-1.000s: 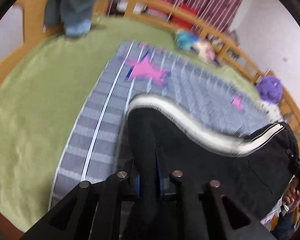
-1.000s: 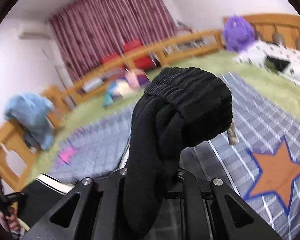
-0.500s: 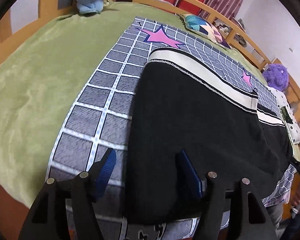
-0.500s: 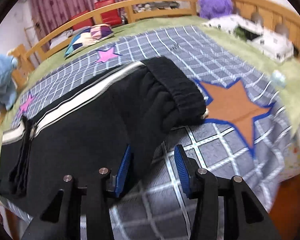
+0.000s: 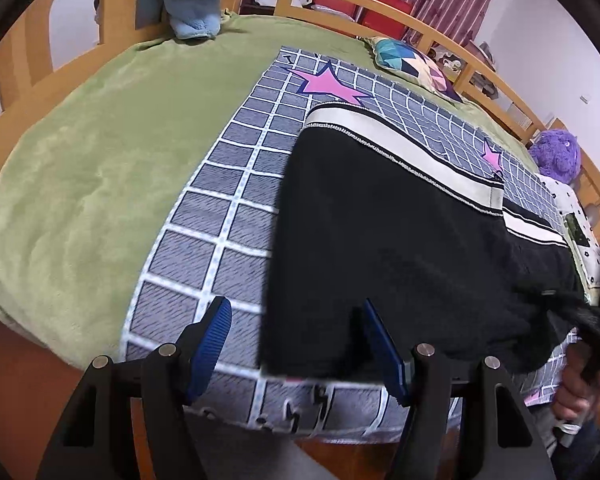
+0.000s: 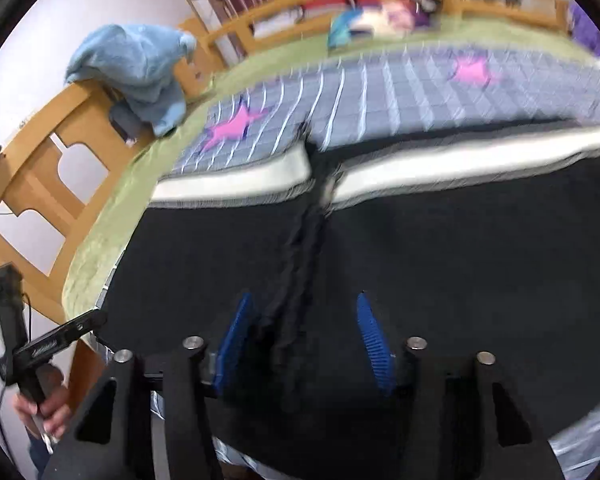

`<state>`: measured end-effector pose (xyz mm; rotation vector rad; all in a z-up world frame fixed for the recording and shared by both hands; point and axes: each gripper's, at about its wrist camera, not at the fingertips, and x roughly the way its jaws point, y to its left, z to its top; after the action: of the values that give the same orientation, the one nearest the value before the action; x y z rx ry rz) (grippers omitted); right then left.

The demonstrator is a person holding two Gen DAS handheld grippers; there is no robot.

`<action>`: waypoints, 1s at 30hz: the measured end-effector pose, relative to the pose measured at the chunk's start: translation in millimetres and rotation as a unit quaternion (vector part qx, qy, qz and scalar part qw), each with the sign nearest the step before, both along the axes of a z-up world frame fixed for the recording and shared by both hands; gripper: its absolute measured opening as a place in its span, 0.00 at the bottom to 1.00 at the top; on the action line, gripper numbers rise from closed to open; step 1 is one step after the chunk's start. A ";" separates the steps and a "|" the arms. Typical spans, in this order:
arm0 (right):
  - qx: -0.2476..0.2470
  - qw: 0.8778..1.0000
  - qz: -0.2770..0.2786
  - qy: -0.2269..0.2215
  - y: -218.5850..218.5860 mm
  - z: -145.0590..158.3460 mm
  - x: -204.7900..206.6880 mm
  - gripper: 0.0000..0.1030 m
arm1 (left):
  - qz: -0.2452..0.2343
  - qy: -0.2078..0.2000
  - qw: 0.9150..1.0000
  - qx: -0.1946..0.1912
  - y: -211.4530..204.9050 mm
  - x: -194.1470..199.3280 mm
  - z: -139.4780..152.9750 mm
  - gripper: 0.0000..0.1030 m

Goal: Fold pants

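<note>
Black fleece pants with a cream side stripe (image 5: 400, 232) lie flat on the grey checked blanket with pink stars (image 5: 236, 216), over a green bedspread (image 5: 100, 160). Left gripper (image 5: 296, 344) stands apart, gripping nothing; right gripper (image 6: 306, 340), jaws just opening, straddles a fabric ridge unclamped. A patchwork cushion (image 5: 412, 66) and blue plush towel (image 6: 136, 68) lie clear.

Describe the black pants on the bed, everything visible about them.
The pants are black, of a thick, soft-looking fabric, with a cream side stripe edged in black along the far edge. They lie flat on the grey checked blanket, near the bed's front edge. The right wrist view shows a fold seam running across the middle. Both grippers, left and right, hover open over the near edge, with no pad pressing the cloth.
</note>
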<state>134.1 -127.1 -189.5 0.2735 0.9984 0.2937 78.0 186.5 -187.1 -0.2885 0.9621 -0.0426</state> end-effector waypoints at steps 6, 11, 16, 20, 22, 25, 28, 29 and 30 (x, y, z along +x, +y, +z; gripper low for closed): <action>-0.017 0.999 0.026 -0.009 17.7 -0.8 -14.7 0.17 | 0.002 -0.015 0.999 -0.039 15.5 -6.3 -6.0 0.63; 0.043 0.999 0.012 -0.011 -0.6 7.0 -34.2 0.18 | -0.009 -0.013 0.992 -0.128 21.1 -1.0 -28.6 0.63; -0.007 1.000 0.016 -0.010 4.8 -16.3 -37.3 0.28 | 0.000 -0.018 0.991 -0.134 12.4 5.5 -35.9 0.64; -0.022 1.000 0.010 -0.017 -1.9 -2.3 -42.9 0.36 | 0.013 -0.010 0.994 -0.106 -1.8 14.0 -28.0 0.49; -0.048 0.998 0.015 -0.031 -5.3 8.6 -48.6 0.39 | 0.026 -0.033 0.997 -0.057 -11.0 11.8 -10.4 0.32; -0.076 0.995 0.007 -0.058 -17.1 22.0 -56.2 0.43 | 0.007 -0.073 0.997 -0.018 -28.3 6.3 24.0 0.20; -0.093 0.993 -0.014 -0.076 -40.6 33.1 -65.8 0.43 | -0.022 -0.106 0.994 0.020 -60.8 5.4 62.9 0.17; -0.089 0.993 -0.021 -0.077 -50.7 36.2 -66.9 0.43 | -0.035 -0.114 0.993 0.026 -72.0 6.7 72.6 0.16; -0.085 0.993 -0.027 -0.079 -58.9 38.0 -67.8 0.43 | -0.057 -0.121 0.991 0.026 -89.1 7.5 84.1 0.16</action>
<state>66.2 -185.9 -151.5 0.1195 0.8521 0.1770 85.4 97.4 -103.0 -0.1745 0.7360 -0.1544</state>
